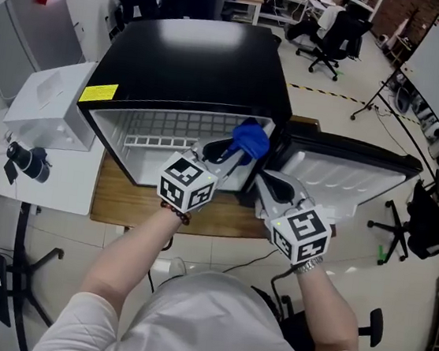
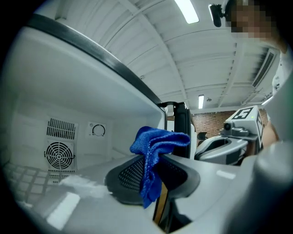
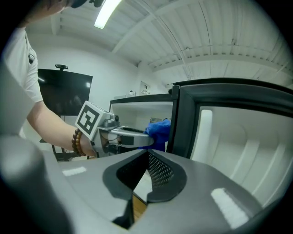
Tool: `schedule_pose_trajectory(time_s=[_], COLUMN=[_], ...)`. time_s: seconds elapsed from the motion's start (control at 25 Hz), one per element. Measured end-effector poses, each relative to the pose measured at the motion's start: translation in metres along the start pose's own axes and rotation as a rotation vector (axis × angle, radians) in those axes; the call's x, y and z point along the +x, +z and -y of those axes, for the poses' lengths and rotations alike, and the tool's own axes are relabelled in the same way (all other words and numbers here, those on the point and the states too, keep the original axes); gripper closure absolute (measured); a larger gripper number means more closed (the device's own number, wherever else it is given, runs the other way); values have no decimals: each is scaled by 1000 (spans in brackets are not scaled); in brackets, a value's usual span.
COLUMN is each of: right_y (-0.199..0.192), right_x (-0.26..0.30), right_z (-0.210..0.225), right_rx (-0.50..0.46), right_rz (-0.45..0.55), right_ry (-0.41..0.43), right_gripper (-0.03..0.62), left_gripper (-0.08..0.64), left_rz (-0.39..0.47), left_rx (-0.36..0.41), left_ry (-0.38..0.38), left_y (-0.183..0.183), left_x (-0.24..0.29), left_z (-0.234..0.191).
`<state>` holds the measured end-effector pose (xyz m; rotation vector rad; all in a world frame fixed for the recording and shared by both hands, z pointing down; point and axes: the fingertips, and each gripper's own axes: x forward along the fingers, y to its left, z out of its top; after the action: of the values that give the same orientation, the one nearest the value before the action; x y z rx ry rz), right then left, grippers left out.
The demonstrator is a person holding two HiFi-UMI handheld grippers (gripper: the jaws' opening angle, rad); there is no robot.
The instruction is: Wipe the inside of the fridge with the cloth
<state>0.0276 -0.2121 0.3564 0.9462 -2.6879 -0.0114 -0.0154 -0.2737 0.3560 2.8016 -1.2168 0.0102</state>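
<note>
Head view: fridge (image 1: 193,64), black top, sits on wood tabletop (image 1: 121,198) w/ door (image 1: 347,174) swung open to the right of the pic. White wire shelf (image 1: 166,128) shows inside. L gripper (image 1: 234,155) reaches into the opening on the hinge side, w/ blue cloth (image 1: 251,140) bunched at its tips, just inside the cavity. R gripper (image 1: 265,180) is just beside it, tips near the door's hinge edge and outside the cavity. White box (image 1: 50,102) stands left of the fridge.

Left gripper view: L gripper's jaws are clamped on the cloth (image 2: 153,155). Fabric is pinched btwn the dark pads, w/ a wad sticking up above them and a tail hanging below. Behind it are the white interior, a round fan grille (image 2: 58,154) and a dial (image 2: 98,130) on the back wall. Whether the cloth touches any wall can't be told. R gripper (image 2: 224,146) shows at right, past the fridge's front edge.

Right gripper view: R gripper's jaws (image 3: 147,171) meet at the tips, nothing btwn them. It points at the door's dark edge, w/ the white door liner (image 3: 238,141) to the right. L gripper and cloth (image 3: 160,130) sit ahead-left, at the fridge mouth. Bead bracelet (image 3: 78,142) is on the left wrist.
</note>
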Motion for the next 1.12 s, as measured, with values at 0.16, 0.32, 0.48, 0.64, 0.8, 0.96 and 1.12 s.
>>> schedule_pose_trajectory(time_s=[0.16,0.32,0.48,0.64,0.8,0.96,1.12], right_y=[-1,-4,-6,-5,-3,1,5], right_x=[-3,-7,-10,-8,-7,-6,-6], right_z=[-3,-1,3,1,-1,-3,-3], right_rx=[-8,-16,-13,-19,-28,-36,-55], right_rz=[5,1,2,7,15,26,44], right_ry=[15,23,27,46,73,97,121], right_gripper=[591,591,591,591,591,591,591], left_gripper=[466,466,466,468,468,468,468], left_rz=[-3,-4,-3,-2,-10,-14,-13], left_rx=[-14,-22,-23,-25,-21,-11,-5], left_ry=[41,72,103,145,193,243,290], left_y=[-6,-7,-5,-3,-2,0,1], left_x=[14,26,34,42,51,58,66], left_z=[-8,-14,-22,-34,-46,-59,-72])
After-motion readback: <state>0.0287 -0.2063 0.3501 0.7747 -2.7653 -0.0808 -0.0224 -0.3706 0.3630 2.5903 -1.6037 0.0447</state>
